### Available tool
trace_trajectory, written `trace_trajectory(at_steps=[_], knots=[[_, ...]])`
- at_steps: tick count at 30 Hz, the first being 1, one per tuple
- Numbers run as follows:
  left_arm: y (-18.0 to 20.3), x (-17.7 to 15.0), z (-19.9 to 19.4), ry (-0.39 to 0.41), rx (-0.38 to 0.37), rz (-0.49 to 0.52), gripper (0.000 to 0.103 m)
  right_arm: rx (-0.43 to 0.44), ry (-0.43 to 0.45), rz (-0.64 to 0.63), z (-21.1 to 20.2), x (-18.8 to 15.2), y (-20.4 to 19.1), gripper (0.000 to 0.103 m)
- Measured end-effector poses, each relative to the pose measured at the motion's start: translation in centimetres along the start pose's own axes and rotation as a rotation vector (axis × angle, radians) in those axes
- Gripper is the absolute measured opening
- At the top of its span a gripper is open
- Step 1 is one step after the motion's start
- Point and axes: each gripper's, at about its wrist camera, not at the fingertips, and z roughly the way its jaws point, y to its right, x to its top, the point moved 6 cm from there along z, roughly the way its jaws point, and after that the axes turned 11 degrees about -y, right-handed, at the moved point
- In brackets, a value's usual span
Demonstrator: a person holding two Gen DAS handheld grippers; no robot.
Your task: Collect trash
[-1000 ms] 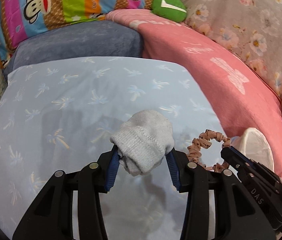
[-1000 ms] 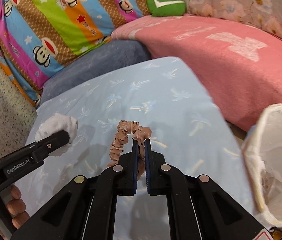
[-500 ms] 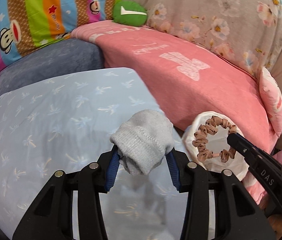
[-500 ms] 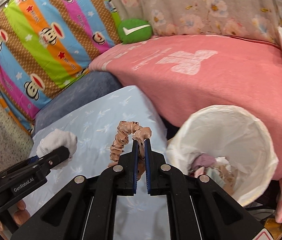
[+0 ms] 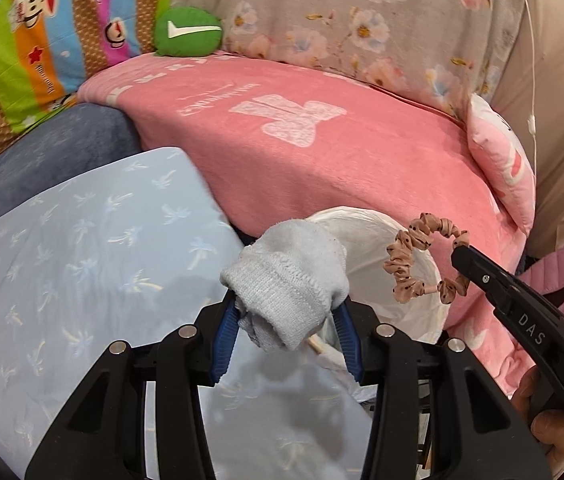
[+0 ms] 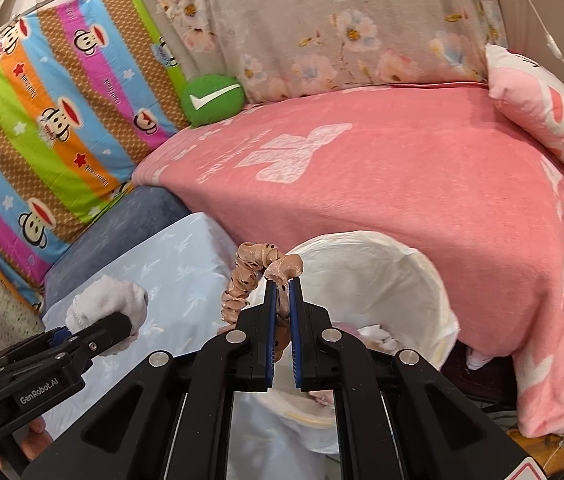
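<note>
Right wrist: right tongs pinch scrunchie above bin; left tongs clamp sock.

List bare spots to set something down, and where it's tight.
Free: the light blue sheet, bordered by the navy cushion and pink blanket; the blanket top itself, up to the green pillow. Crowded: over the white-lined bin, where the left gripper holds a sock and the right gripper a scrunchie.

One sock, one scrunchie, one bin, two tools.
</note>
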Motion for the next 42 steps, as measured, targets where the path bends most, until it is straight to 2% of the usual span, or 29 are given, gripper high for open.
trace_trajectory(at_steps=[13, 15, 17, 20, 33, 38, 42], knots=[[5.3, 1.4, 2.0, -0.011, -0.019, 0.093, 0.048, -0.034, 0.013, 0.048, 0.0, 1.1, 4.3, 0.006], [5.9, 1.6, 2.2, -0.008, -0.022, 0.099, 0.059, -0.039, 0.016, 0.048, 0.1, 1.3, 4.5, 0.006], [6.1, 1.9, 2.1, 0.011, -0.019, 0.094, 0.078, -0.044, 0.019, 0.047, 0.2, 1.5, 4.6, 0.007], [6.3, 2.3, 2.0, 0.031, -0.002, 0.089, 0.086, -0.044, 0.022, 0.049, 0.3, 1.9, 4.9, 0.007], [4.8, 2.1, 2.6, 0.021, 0.056, 0.053, 0.089, -0.027, 0.019, 0.020, 1.1, 2.4, 3.9, 0.018], [4.2, 1.8, 2.5, 0.028, 0.081, 0.047, 0.090, -0.044, 0.015, -0.008, 0.9, 2.3, 3.3, 0.032], [3.8, 1.6, 2.2, 0.030, 0.088, 0.037, 0.090, -0.074, 0.009, -0.045, 0.5, 2.1, 2.7, 0.033]])
